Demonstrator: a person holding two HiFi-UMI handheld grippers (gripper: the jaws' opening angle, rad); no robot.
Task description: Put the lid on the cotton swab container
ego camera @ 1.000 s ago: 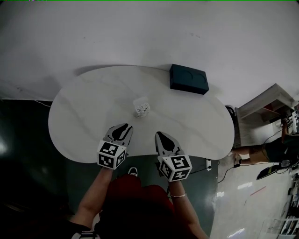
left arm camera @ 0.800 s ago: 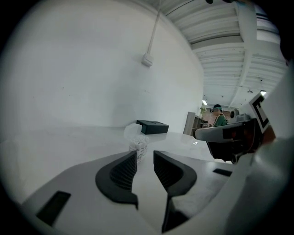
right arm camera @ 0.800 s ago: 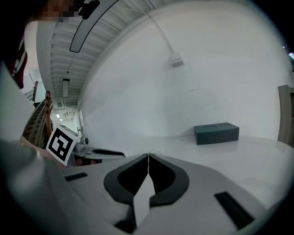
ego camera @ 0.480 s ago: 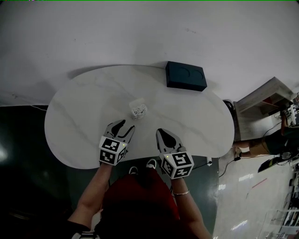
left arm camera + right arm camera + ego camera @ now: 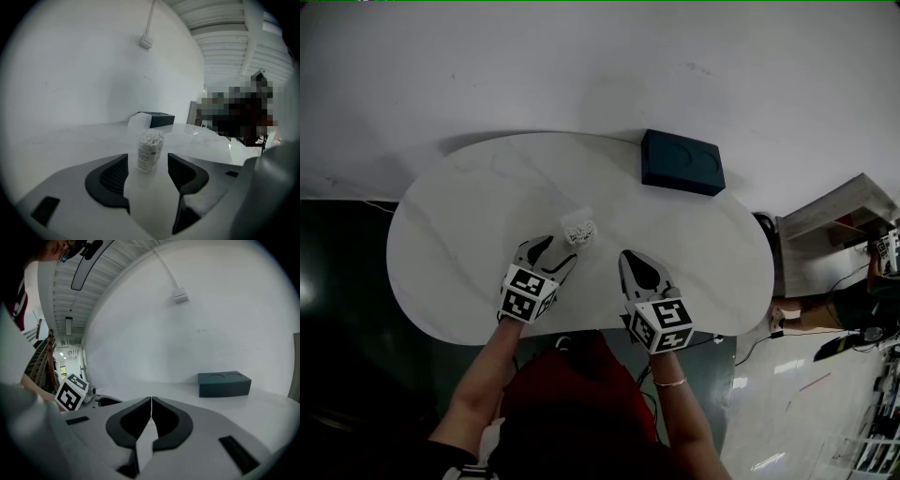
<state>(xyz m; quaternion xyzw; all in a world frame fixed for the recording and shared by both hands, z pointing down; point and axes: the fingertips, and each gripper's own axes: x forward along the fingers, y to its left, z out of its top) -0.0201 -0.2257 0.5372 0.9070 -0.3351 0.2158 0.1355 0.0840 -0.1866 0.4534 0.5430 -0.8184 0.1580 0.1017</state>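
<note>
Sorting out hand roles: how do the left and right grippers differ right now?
On the left gripper the jaws stand apart and have just been opening; on the right gripper they are shut. The cotton swab container stands before the left gripper's gap, untouched; the right gripper holds nothing. Both reach over the table.

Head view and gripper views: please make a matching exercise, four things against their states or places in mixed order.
1. clear plastic cotton swab container
2. dark teal rectangular box
3. left gripper
4. right gripper

A. jaws together
B. upright, uncovered
C. jaws apart
D. far edge of white oval table

Pairs: 1-B, 2-D, 3-C, 4-A. The left gripper's jaws have just been opening; the container stands at their opening, untouched.
</note>
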